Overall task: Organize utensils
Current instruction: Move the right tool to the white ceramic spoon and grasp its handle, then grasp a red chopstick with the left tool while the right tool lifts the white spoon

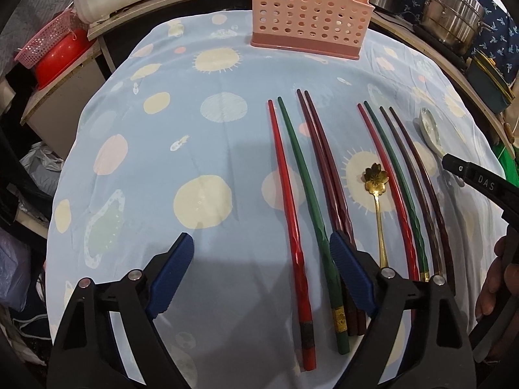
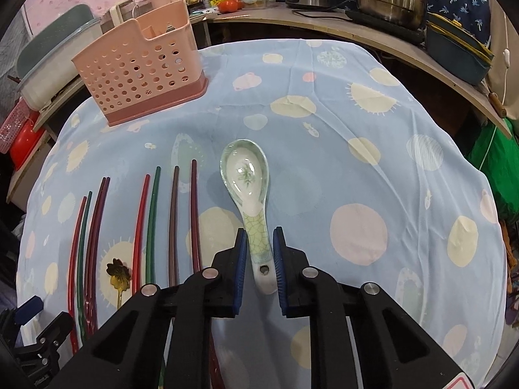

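A: Where is the right gripper (image 2: 259, 253) sitting?

B: It is straddling the spoon (image 2: 248, 188) handle on the cloth (image 2: 356, 168), jaws part open, not yet gripping.

A: And the left gripper (image 1: 259, 269)?

B: Wide open, holding nothing, hovering near the chopsticks (image 1: 293, 194).

A: Advice?

B: Centre the pads, close gently; glazed ceramic is likely slippery. The holder (image 2: 142, 74) is standing at the far edge.

Counter (image 2: 373, 168) covered w/ light-blue cloth (image 1: 194, 149), pale dot print. Pink holder (image 1: 309, 13) upright at far edge. Near side, chopsticks in parallel: grp of four (image 1: 311, 201), then grp of four (image 1: 399, 188). Gold spoon (image 1: 378, 201) lies btwn grps. Ceramic spoon (image 2: 248, 188) rightmost, bowl up, just beside chopsticks.
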Demonstrator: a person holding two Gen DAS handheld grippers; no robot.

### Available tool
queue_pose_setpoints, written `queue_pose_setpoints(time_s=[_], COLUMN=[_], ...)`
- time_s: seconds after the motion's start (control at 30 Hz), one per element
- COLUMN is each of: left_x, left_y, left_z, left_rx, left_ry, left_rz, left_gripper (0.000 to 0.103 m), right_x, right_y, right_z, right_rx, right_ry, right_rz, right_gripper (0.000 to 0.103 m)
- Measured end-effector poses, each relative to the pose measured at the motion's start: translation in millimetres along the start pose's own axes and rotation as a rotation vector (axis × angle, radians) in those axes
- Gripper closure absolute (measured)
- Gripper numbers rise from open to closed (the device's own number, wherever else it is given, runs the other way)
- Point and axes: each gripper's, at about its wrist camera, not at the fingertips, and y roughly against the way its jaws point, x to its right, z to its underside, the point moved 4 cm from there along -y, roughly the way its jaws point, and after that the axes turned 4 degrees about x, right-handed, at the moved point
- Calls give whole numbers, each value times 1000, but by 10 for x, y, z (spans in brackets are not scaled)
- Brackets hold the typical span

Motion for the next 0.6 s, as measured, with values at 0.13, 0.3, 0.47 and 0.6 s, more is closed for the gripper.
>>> queue_pose_setpoints(time_s=[0.13,0.3,0.47,0.6], left_x=[7,-3,-23,-12], left_y=[14,24,13,13], left_z=[29,76,141,171], left_rx=[-4,-9,-10,-1], left_ry=[-2,11,7,-10], left_rz=[1,10,7,-3], left_gripper=[29,37,42,44], right_x=[-4,17,35,52], right_y=[62,121,164,193], right_z=[12,48,88,127], right_rx=[7,5,2,2], right_ry=[0,4,4,1], right_rz=[-14,-19,-14,-12], right_gripper=[91,91,91,91])
